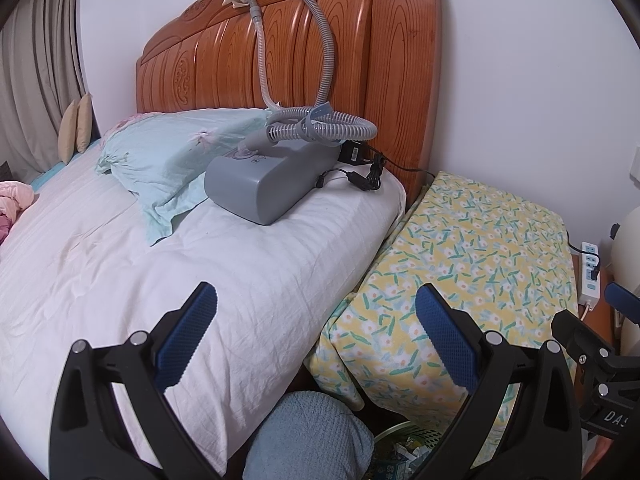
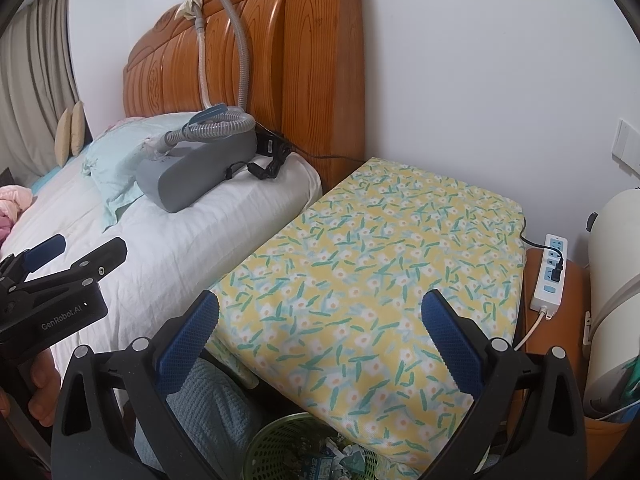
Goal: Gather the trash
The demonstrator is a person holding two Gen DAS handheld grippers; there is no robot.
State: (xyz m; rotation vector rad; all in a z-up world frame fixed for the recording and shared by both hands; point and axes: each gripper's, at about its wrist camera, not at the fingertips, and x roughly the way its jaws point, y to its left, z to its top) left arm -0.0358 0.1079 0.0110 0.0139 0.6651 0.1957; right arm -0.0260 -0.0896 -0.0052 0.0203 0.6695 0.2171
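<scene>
A green mesh waste basket stands on the floor at the foot of the flower-print cover, with crumpled paper and wrappers inside it. In the left wrist view only part of the basket shows, low between the fingers. My right gripper is open and empty, held above the basket and the cover's near corner. My left gripper is also open and empty, over the bed's edge. It appears at the left of the right wrist view, held by a hand.
A grey machine with a ribbed hose lies on the white bed by a wooden headboard. Beside the bed is a yellow flower-print covered surface, then a power strip. Blue-grey waffle fabric lies beside the basket.
</scene>
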